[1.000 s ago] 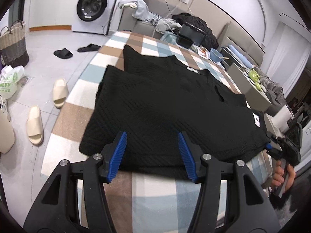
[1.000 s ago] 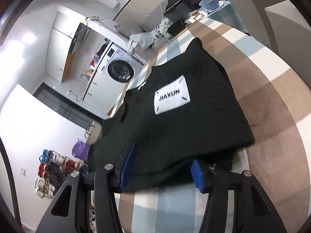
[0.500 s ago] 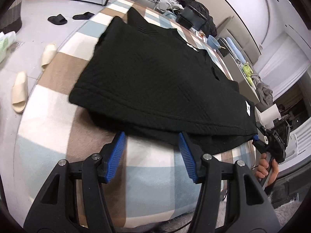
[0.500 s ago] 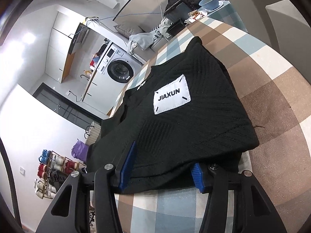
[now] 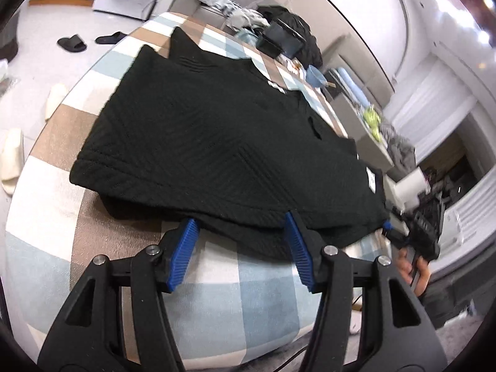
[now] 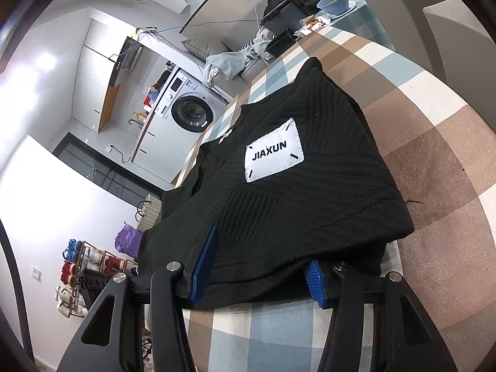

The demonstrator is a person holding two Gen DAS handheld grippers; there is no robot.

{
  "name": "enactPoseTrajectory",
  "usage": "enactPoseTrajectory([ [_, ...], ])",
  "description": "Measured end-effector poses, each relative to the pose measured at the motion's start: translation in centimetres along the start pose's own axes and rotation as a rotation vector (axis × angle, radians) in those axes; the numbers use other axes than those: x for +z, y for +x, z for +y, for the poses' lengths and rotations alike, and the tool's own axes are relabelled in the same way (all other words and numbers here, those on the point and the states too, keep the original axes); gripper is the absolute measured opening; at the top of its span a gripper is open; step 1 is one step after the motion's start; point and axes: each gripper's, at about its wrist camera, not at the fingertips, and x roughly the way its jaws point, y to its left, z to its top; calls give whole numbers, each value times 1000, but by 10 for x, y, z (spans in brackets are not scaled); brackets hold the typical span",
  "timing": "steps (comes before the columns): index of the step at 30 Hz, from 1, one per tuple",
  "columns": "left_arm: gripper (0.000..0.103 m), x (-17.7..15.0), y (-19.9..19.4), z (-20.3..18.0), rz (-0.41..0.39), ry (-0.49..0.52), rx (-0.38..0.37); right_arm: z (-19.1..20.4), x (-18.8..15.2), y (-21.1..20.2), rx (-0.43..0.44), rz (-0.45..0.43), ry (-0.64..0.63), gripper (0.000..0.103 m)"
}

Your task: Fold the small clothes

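Note:
A black knit sweater [image 5: 217, 142] lies folded on a checked table [image 5: 241, 282]. It also shows in the right wrist view [image 6: 303, 210], with a white JIAXUN label [image 6: 274, 154] on top. My left gripper [image 5: 240, 243] is open, its blue fingertips at the sweater's near hem. My right gripper [image 6: 260, 260] is open, its jaws standing wide on either side of the sweater's near edge, with cloth lying over both fingertips. The right gripper [image 5: 412, 232] also shows in the left wrist view at the sweater's far right corner.
A blue bowl [image 6: 336, 0], a black box [image 6: 283, 15] and dark clothes sit at the table's far end. A washing machine [image 6: 192, 108] stands beyond. Slippers [image 5: 12, 155] lie on the floor left of the table. A shoe rack [image 6: 80, 266] stands by the wall.
My left gripper has pulled back off the sweater toward the table's near edge, then come forward to the hem. My right gripper has stayed at the sweater's edge.

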Motion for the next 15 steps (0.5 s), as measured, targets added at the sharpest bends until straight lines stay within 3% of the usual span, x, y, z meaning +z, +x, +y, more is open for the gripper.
enactPoseTrajectory([
  [3, 53, 3, -5, -3, -36, 7, 8, 0, 0, -1, -3, 3, 1, 53],
  [9, 56, 7, -16, -30, -75, 144, 25, 1, 0, -1, -6, 2, 1, 53],
  [15, 56, 14, -6, -13, -77, 54, 30, 2, 0, -2, -12, 4, -10, 53],
])
